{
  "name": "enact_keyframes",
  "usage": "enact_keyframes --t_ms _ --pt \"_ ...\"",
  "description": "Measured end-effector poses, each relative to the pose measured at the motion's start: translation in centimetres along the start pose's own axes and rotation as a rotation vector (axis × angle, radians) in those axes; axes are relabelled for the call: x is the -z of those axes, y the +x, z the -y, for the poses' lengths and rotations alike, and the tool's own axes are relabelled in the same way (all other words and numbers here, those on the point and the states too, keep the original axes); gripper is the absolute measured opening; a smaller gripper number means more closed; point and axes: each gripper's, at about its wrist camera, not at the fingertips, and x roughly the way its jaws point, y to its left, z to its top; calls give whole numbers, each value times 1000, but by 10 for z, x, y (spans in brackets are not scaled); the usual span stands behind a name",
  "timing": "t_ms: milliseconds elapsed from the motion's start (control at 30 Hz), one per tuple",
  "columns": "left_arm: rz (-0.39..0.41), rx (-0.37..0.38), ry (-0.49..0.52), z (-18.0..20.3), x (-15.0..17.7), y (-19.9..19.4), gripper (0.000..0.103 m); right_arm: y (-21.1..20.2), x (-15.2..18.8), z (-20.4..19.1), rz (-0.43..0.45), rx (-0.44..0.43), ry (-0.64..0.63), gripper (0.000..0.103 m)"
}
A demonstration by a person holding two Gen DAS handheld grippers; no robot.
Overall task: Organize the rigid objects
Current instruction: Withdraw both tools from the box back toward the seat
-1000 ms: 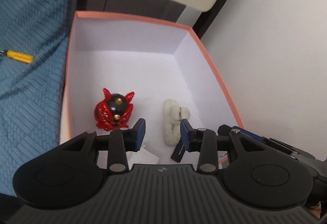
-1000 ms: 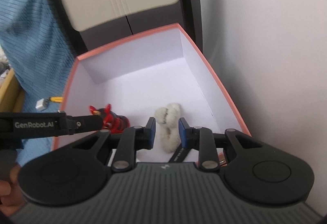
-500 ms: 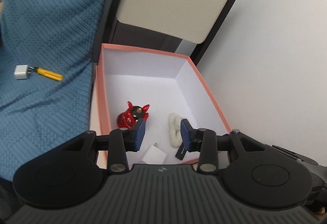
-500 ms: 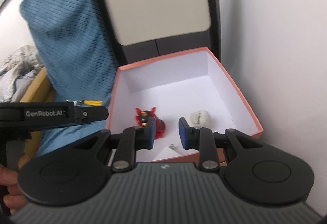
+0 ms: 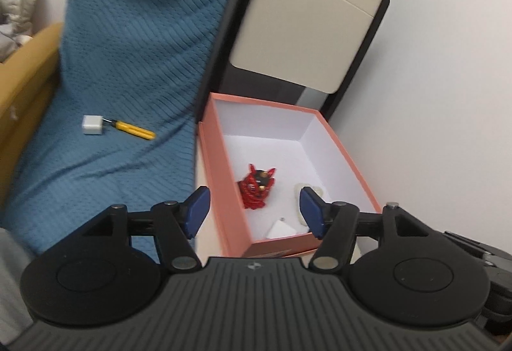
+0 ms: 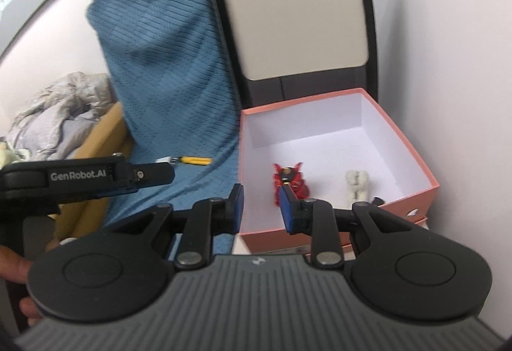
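Nearby, a yellow screwdriver [image 5: 135, 130] lies on the blue blanket [image 5: 128, 63], tip toward a white cube [image 5: 92, 125]. Left gripper [image 5: 252, 211] jaws have just been opening, empty; right gripper [image 6: 260, 207] stands parted, empty, before the pink box [image 6: 416, 191].

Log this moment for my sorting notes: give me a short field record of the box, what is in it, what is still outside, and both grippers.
box: pink box, open, white inside
in box: red figurine; white plush toy; small white block near front wall
outside box: yellow-handled tool and white cube, on blue blanket
left gripper: open, jaws just been opening, nothing between them
right gripper: narrow gap, nothing held
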Motion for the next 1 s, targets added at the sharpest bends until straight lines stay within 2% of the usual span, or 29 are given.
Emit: enact_keyframes --t_ms 133,367,467,500,567,600,633,667,1000 --pt "15 -20 -5 -18 8 -23 72 -6 9 -18 3 -25 -12 29" --pt "46 -33 -2 -40 22 -54 83 -12 24 -46 -2 -55 -46 29" --pt "50 -38 -6 -49 27 -63 84 -14 29 -56 -2 -57 -59 30" --pt "52 -42 -8 -52 29 -66 85 -15 31 -58 -2 -57 -58 34" --pt "56 -54 -11 -59 33 -73 85 -16 35 -62 3 -59 -54 56" --pt "58 -57 -10 -63 35 -77 85 -17 36 -65 8 -58 -51 64" --pt "59 -61 -10 -66 37 -80 85 -17 38 -67 13 -52 -46 79" --pt "59 -66 -12 -70 38 -82 85 -18 40 -68 17 -50 -41 82" --pt "45 -84 -43 -97 63 -103 85 -22 60 -87 10 -73 -72 82"
